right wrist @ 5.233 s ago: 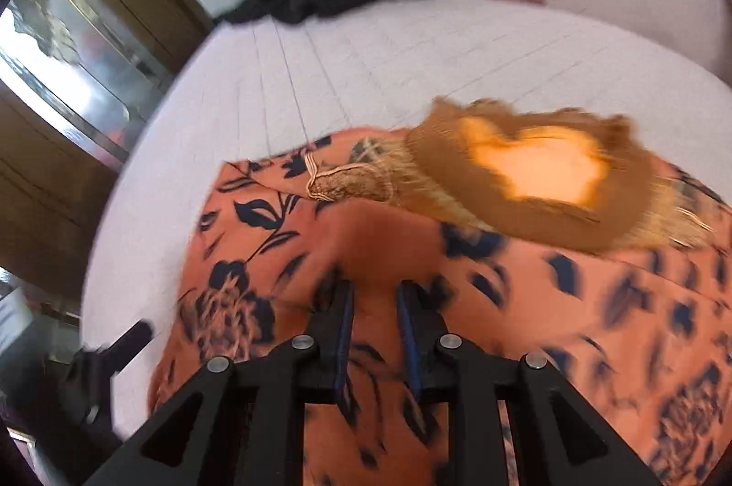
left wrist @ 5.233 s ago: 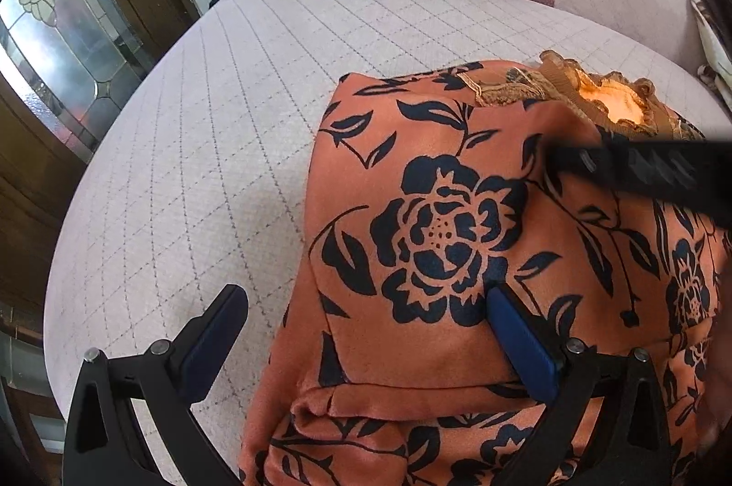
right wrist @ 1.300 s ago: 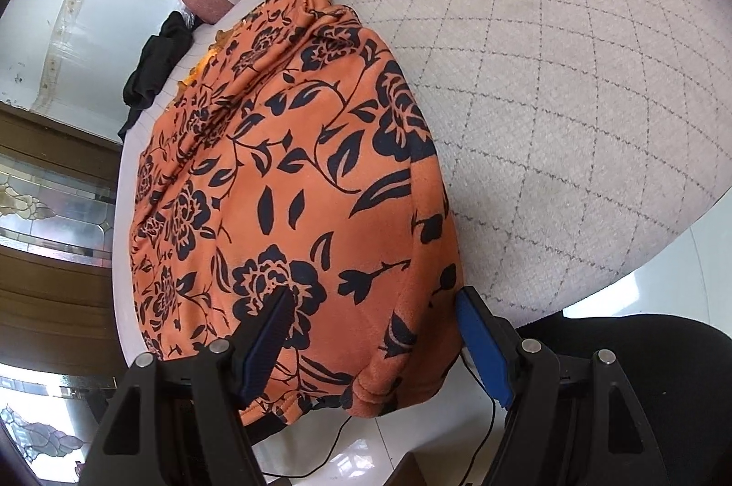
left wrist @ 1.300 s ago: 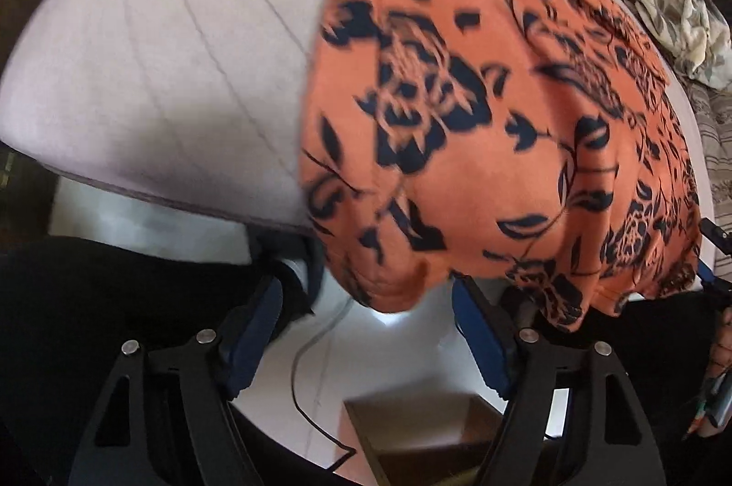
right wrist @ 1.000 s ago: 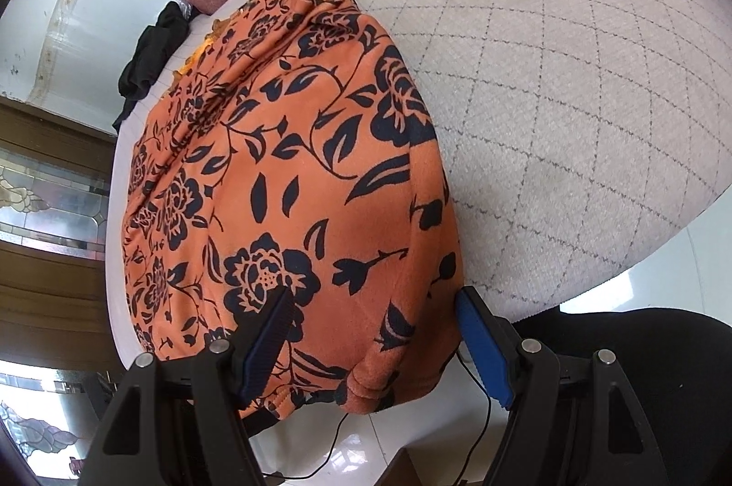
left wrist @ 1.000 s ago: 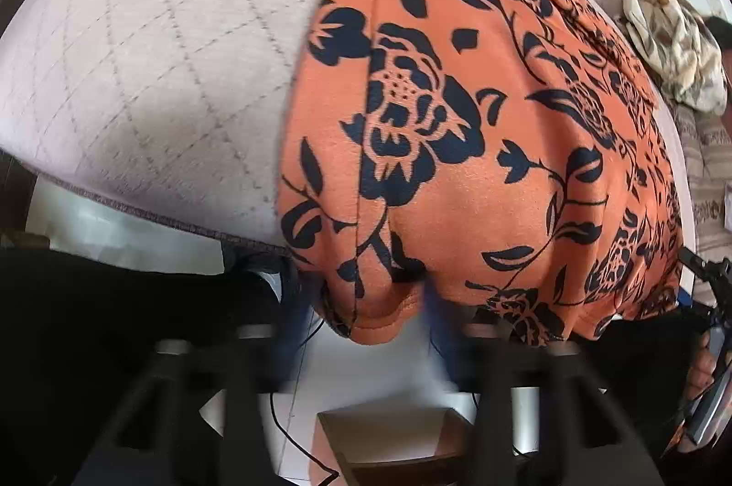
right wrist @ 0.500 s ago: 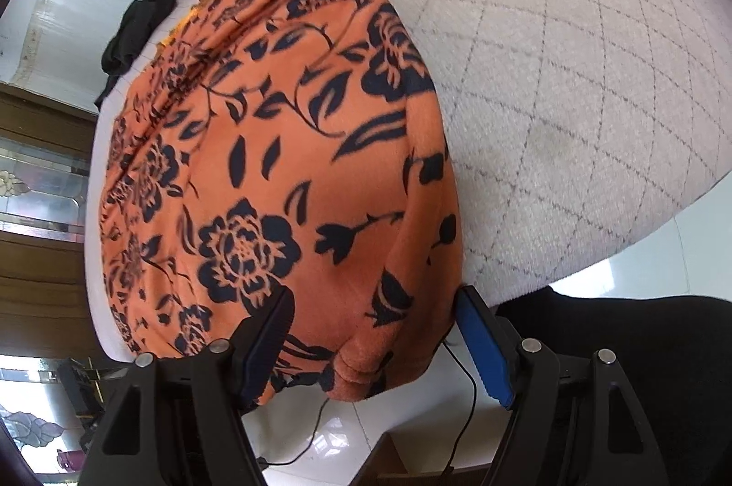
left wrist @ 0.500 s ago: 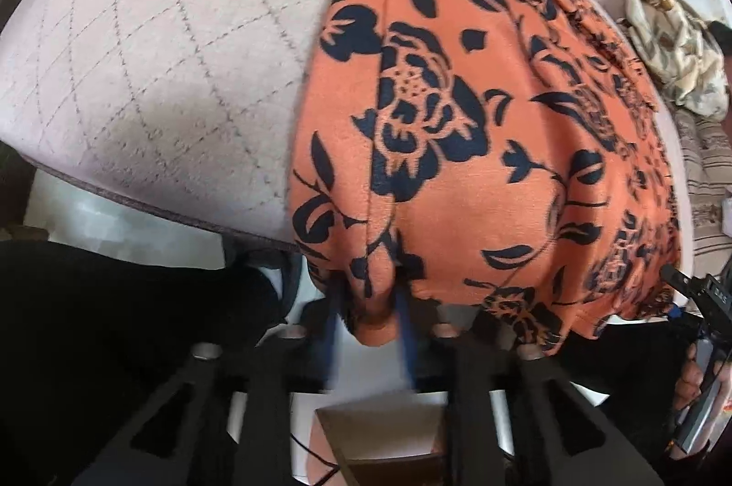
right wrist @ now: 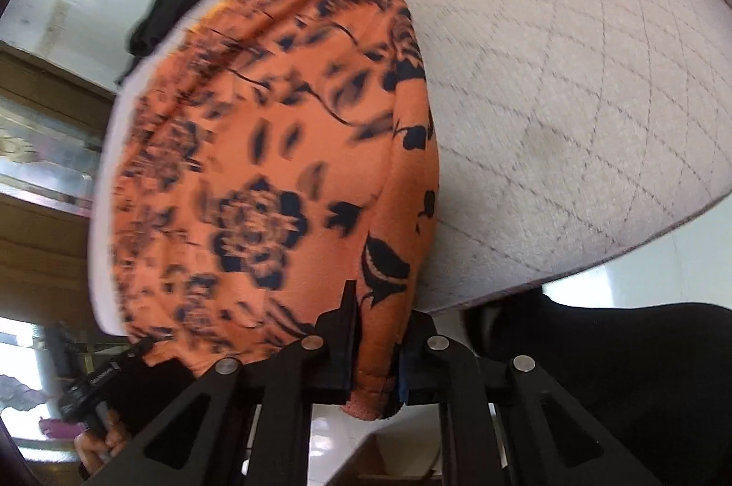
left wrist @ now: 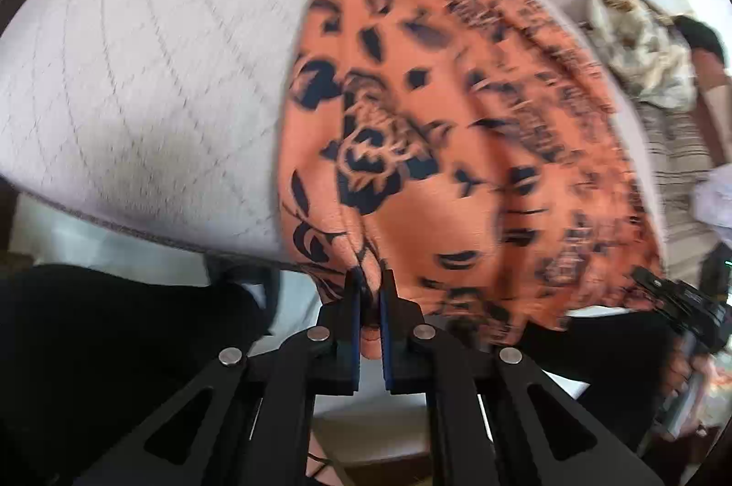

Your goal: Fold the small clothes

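Left wrist view: both claws, just closed, pinch the hem of a soft orange garment (left wrist: 457, 147) with dark floral print, left claw (left wrist: 369, 294) and right claw (right wrist: 373, 330), draped over a quilted pale mattress (left wrist: 151, 92) edge.

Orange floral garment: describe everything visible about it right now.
The orange floral garment is a soft, fleecy-looking cloth printed with dark navy roses and leaves. It lies lengthwise on the quilted pale cushion, its near hem hanging over the cushion's front edge. Both grippers have just closed on that hem: the left gripper pinches a puckered fold near one corner, the right gripper clamps the rolled edge at the other. Motion blur hides finer detail.
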`<state>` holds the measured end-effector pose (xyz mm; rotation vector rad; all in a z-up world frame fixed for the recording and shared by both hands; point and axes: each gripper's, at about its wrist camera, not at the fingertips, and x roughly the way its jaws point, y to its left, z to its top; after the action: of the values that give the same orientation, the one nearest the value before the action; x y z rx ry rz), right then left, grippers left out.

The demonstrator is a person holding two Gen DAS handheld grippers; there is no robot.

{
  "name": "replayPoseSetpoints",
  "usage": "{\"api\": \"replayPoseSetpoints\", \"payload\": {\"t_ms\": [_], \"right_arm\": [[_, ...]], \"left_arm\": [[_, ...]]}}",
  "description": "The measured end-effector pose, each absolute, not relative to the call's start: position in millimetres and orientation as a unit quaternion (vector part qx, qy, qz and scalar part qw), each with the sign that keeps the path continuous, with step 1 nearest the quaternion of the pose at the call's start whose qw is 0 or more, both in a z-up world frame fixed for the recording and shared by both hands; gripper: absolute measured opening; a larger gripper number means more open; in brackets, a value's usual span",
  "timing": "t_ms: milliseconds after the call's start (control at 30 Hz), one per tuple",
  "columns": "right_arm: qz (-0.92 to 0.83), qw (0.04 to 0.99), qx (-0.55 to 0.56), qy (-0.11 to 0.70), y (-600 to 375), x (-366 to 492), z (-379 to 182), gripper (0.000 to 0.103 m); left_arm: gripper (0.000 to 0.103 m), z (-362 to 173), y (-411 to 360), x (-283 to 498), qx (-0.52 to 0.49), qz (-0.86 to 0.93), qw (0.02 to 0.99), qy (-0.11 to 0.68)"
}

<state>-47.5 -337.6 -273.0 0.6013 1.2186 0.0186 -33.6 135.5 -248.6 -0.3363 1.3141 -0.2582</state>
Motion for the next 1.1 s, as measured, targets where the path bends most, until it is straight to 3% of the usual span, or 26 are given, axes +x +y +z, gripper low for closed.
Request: {"api": "replayPoseSetpoints", "payload": {"t_ms": [367, 633, 833, 1033, 1100], "right_arm": [[0.145, 0.797, 0.415, 0.414, -376.8, -39.2, -188.8, 0.012], [0.16, 0.798, 0.448, 0.37, -393.9, 0.7, -173.6, 0.012], [0.144, 0.797, 0.462, 0.361, -409.7, 80.0, -170.8, 0.012], [0.122, 0.791, 0.479, 0.362, -407.6, 126.5, -194.6, 0.012], [0.111, 0.792, 0.475, 0.367, -405.8, 123.9, -212.3, 0.012]], "left_arm": [[0.007, -130.7, 190.6, -8.4, -0.26, -0.218, 0.794, 0.504], [0.005, -113.2, 209.5, 52.4, -0.303, -0.202, 0.802, 0.474], [0.005, -115.5, 221.7, 126.8, -0.288, -0.155, 0.811, 0.485], [0.006, -136.3, 206.9, 98.4, -0.253, -0.146, 0.808, 0.511], [0.012, -151.6, 204.6, 75.4, -0.236, -0.135, 0.805, 0.528]]}}
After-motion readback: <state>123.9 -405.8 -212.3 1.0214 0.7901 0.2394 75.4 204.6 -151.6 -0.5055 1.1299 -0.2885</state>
